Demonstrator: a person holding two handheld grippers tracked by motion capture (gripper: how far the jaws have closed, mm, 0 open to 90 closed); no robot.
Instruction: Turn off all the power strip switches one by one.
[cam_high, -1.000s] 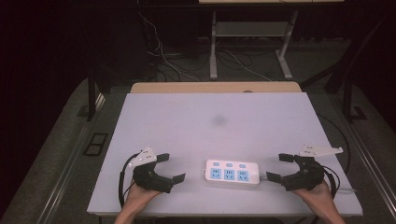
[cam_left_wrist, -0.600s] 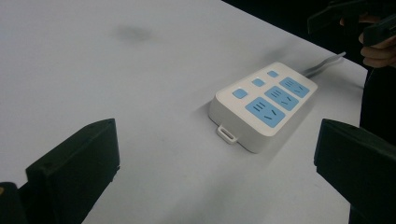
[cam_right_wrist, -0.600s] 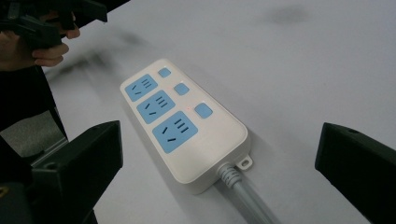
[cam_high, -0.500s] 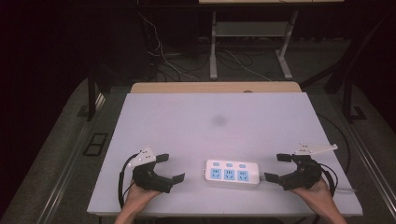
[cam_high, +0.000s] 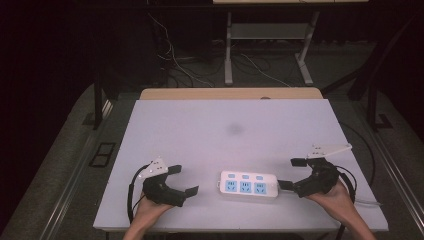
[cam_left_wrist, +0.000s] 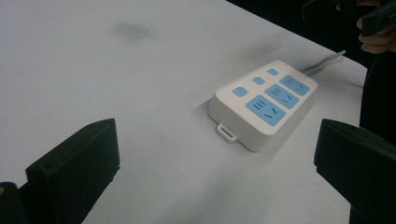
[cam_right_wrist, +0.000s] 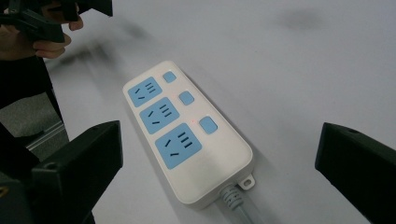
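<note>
Since the earlier frame the right gripper (cam_high: 289, 173), fingers spread and empty, is brought nearer the power strip's (cam_high: 248, 183) cord end than the likewise spread left gripper (cam_high: 183, 180).

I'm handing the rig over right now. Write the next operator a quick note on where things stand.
Left gripper: jaws open, holding nothing, on the table left of the power strip.
Right gripper: jaws open, holding nothing, at the strip's right end, where its cable exits.
Power strip: lies flat near the front edge of the white table; three blue sockets face up, none with a plug in it.
Done: nothing gripped yet.
Left: probably close in on the strip and take hold.
</note>
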